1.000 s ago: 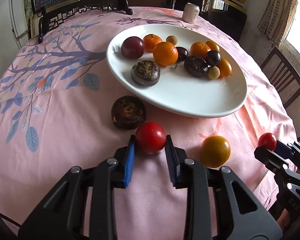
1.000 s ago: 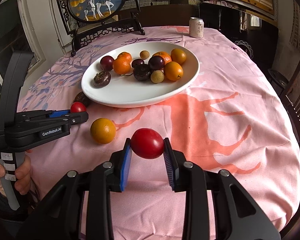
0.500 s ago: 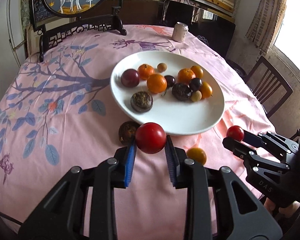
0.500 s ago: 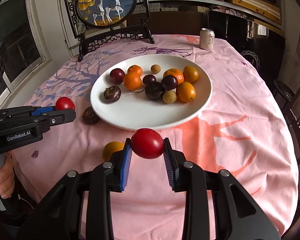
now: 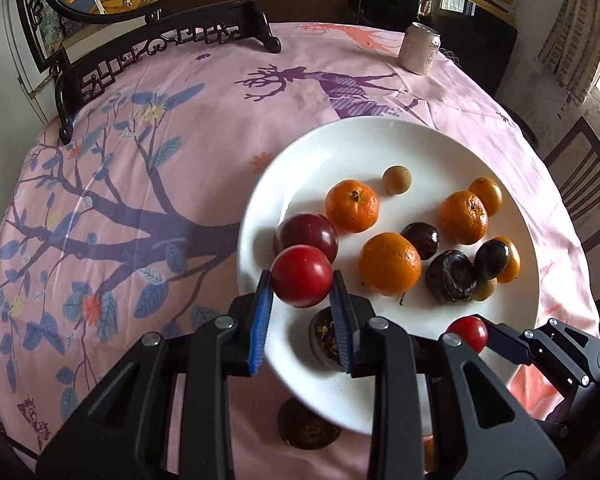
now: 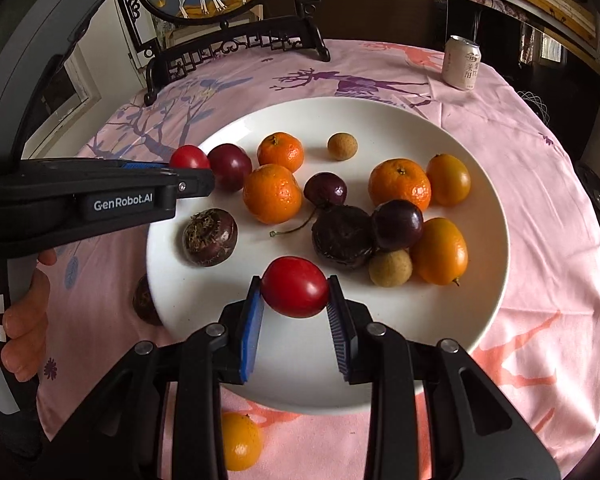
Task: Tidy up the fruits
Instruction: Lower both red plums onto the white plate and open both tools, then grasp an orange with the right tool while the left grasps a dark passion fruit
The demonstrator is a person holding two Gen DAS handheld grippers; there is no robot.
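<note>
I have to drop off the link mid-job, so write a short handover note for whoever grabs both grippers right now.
Left gripper: shut on a red tomato, held over the plate's left side, beside the dark red plum.
Right gripper: shut on a second red tomato, over the plate's near part.
On the plate: mandarins, plums, longans, kumquats, dark brown fruits.
Done: both tomatoes picked up and brought above the plate.
Left: release both onto bare plate, then fetch the orange fruit and the dark brown fruit lying on the tablecloth by the near rim.
</note>
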